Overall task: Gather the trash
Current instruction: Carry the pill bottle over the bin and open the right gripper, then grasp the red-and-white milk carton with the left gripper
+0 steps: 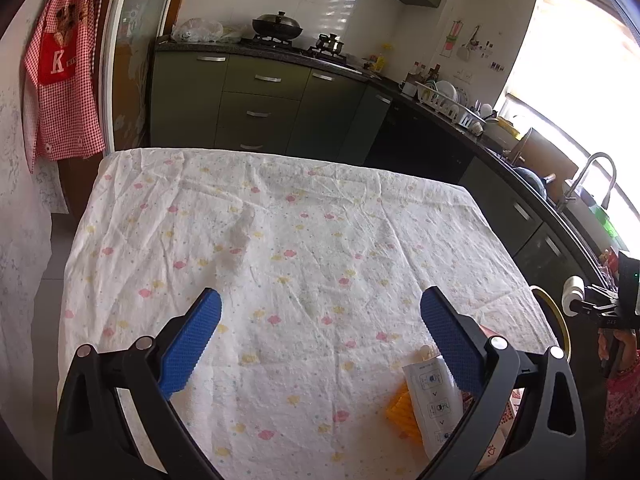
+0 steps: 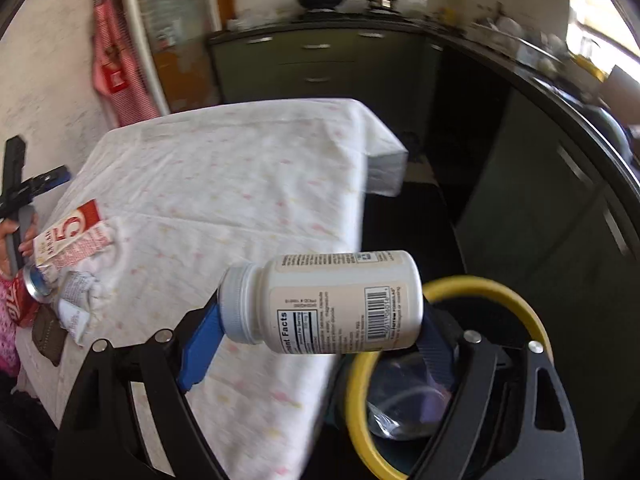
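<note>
I am holding the white pill bottle [image 2: 322,302] crosswise in my right gripper [image 2: 320,336], cap against the left blue pad [image 2: 200,344], base against the darker right pad, jaws standing wide around its full length. The bottle is lying level, label text sideways, barcode toward the base. It is hanging just past the table's right edge, directly over the yellow-rimmed bin [image 2: 362,420]. Inside the bin, clear crumpled plastic is showing; I cannot tell what else is in there. The right wrist view is smeared with motion blur.

My left gripper [image 1: 320,344] is hovering over the table [image 1: 280,220], jaws spread wide, nothing between the blue pads [image 1: 192,344]. The table is wearing a wrinkled white cloth with pink and yellow spots.

Trash remaining, placed from the bin:
- A white sachet [image 1: 434,400] with printed pictograms is lying on the table near the edge closest to the bin, partly behind my left gripper's right finger.
- An orange ridged piece [image 1: 402,410] is touching the sachet on its side away from the bin.
- Further from the bin, a red-and-white carton [image 2: 66,236] is lying flat.
- Beside it a red soda can [image 2: 28,292] is on its side, silver top showing.
- A crumpled white tube [image 2: 76,304] is just beside the can.
</note>
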### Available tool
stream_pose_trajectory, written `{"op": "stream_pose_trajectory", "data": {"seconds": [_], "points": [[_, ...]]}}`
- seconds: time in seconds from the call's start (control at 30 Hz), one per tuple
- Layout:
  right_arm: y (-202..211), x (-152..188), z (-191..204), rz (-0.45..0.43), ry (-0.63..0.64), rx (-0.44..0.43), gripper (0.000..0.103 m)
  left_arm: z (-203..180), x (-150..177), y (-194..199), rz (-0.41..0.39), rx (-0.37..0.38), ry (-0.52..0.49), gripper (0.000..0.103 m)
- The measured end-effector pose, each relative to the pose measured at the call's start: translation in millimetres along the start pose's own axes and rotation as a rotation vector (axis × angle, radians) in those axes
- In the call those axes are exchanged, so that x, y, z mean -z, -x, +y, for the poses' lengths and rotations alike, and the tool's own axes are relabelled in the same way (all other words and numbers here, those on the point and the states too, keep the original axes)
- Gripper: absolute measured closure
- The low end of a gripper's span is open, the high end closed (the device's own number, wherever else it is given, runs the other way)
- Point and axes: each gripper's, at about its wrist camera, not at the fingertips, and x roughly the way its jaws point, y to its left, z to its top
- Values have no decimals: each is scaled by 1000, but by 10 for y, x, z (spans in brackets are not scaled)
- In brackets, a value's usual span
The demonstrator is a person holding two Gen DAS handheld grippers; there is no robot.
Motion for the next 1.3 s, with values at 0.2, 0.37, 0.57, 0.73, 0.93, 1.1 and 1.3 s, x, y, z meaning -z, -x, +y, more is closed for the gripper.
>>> {"op": "stream_pose_trajectory", "data": {"seconds": [0.2, 0.37, 0.57, 0.73, 0.93, 1.1, 1.3], "points": [[-58, 375, -918, 89, -256, 169, 23, -35, 12, -15, 6, -6, -12, 5], [-236, 386, -1321, 91, -398, 214, 21, -74, 32, -59, 20, -7, -26, 5], [-84, 361, -1391, 24, -470, 236, 13, -88, 35, -60, 20, -3, -32, 5], [152, 526, -1143, -9, -462, 238, 13, -126, 36, -45, 20, 3, -43, 5], [351, 902, -809, -36, -469, 237, 11, -322, 33, 43, 5, 19, -121, 5], [421, 1091, -618, -38, -463, 240, 11, -609, 19, 175, 37, 5, -207, 5], [437, 1118, -489, -73, -443, 198, 11, -1045, 82, 490, 93, -64, -332, 5]]}}
